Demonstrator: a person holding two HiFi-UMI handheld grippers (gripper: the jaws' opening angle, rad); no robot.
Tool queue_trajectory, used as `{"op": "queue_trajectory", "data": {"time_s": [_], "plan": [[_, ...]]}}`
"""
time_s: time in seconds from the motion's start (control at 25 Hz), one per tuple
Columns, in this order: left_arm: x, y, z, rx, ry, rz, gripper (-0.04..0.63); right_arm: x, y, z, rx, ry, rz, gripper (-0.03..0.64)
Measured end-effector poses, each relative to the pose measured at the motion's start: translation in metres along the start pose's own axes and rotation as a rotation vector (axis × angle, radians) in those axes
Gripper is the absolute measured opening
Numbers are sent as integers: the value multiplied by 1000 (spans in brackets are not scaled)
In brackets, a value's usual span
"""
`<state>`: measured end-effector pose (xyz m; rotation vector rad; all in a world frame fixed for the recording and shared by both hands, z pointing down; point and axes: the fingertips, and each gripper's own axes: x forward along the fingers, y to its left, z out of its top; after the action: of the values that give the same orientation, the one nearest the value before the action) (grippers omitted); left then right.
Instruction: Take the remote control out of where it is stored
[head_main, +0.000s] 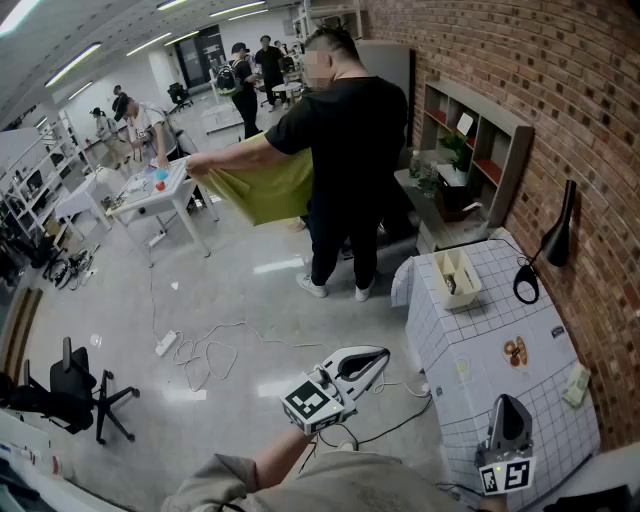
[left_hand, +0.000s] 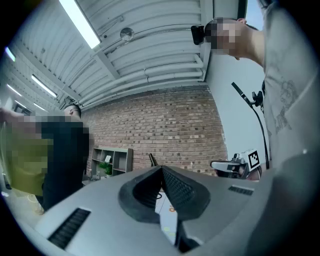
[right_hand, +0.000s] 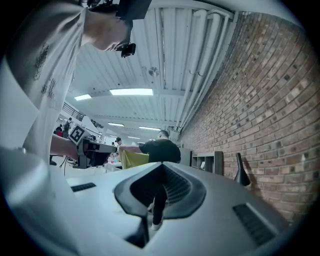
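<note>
A small beige open box (head_main: 457, 278) stands on the table with the white grid cloth (head_main: 480, 330). A dark object sticks up inside the box; I cannot tell whether it is the remote control. My left gripper (head_main: 383, 354) hovers over the floor just left of the table, pointing toward it, jaws shut and empty. My right gripper (head_main: 508, 400) is over the table's near edge, also shut with nothing held. The left gripper view shows its tips (left_hand: 161, 168) meeting, and the right gripper view shows its tips (right_hand: 161, 165) together.
Scissors (head_main: 525, 280), a black vase-like thing (head_main: 560, 225), a pretzel-shaped item (head_main: 516, 350) and a pale small block (head_main: 576, 385) lie on the table by the brick wall. A person in black (head_main: 345, 150) holds a yellow-green cloth (head_main: 265, 190) beyond the table. Cables (head_main: 215, 350) trail on the floor.
</note>
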<state>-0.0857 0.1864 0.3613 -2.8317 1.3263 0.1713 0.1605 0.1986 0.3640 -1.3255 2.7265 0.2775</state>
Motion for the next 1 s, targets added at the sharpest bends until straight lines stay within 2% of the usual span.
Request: {"op": "queue_trajectory", "data": {"time_s": [0.24, 0.68, 0.8, 1.0], "plan": [[-8, 0, -4, -36, 0, 47, 5, 11, 3, -9, 12, 1, 50, 13], [0, 2, -11, -30, -6, 32, 5, 5, -7, -13, 70, -10, 17, 14], [-2, 4, -19, -39, 23, 40, 5, 6, -5, -12, 71, -8, 20, 14], [2, 3, -29, -5, 54, 48, 5, 10, -6, -15, 73, -1, 39, 14]]}}
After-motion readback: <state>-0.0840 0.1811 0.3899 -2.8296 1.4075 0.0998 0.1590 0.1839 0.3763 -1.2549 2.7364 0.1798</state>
